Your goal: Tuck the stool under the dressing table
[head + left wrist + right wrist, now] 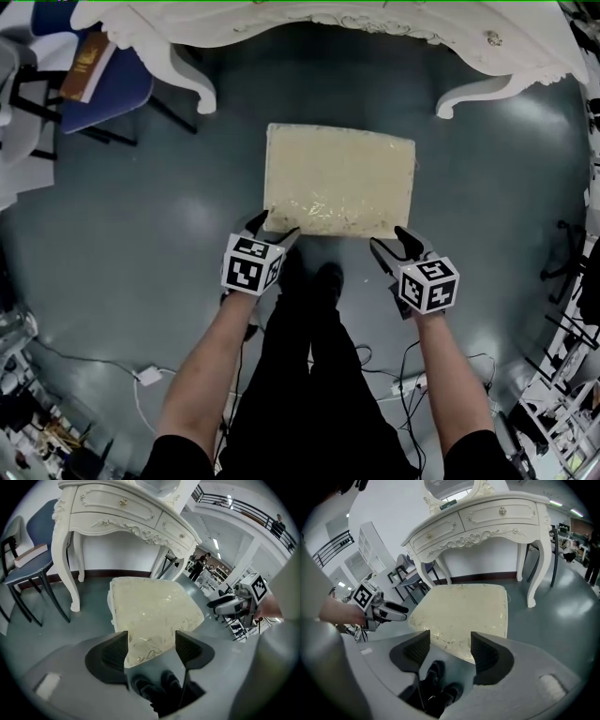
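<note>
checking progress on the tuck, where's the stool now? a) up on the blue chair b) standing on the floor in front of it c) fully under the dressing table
b: the head view shows the stool standing short of the dressing table, its whole top uncovered.

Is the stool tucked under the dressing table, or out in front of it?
Out. The stool stands on open floor, with bare floor showing between it and the front edge of the dressing table.

Blue chair (127,89), book (84,61) on its seat, white floor adapter (148,376)
</note>
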`<state>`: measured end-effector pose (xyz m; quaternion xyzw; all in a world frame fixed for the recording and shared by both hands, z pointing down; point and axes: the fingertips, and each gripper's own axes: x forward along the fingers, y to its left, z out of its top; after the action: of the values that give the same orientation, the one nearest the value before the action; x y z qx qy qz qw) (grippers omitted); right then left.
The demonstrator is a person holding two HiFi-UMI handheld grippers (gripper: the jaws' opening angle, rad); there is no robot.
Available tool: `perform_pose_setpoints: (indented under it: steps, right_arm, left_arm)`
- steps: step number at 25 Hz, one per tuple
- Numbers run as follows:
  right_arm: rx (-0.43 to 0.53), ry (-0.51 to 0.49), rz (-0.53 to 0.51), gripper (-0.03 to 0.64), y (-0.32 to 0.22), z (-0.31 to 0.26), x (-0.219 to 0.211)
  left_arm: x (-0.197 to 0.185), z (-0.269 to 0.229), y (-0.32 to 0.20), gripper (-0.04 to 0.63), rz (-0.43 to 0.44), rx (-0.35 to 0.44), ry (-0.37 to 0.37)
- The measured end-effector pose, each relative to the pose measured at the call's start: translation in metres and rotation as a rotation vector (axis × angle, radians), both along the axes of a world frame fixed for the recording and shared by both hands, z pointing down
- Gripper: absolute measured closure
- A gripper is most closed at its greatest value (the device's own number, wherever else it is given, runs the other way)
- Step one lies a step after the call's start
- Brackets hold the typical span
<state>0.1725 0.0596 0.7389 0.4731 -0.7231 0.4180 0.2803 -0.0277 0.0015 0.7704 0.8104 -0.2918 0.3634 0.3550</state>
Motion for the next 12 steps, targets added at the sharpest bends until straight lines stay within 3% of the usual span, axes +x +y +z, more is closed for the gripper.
perform_pose_setpoints:
  steps: [7,12]
  right_arm:
    - [-0.078,0.165,0.03,0.305,0.012,0.048,0.027]
    - [-0.097,0.187,0.067,0.305,0.011,0.062,0.035]
  left_arm:
    - [-0.016,0.027,-0.001,0.22,-0.006,-0.004,-0.037]
    - [-0.02,0.041,0.005,0.219,-0.003,-0.015,-0.04]
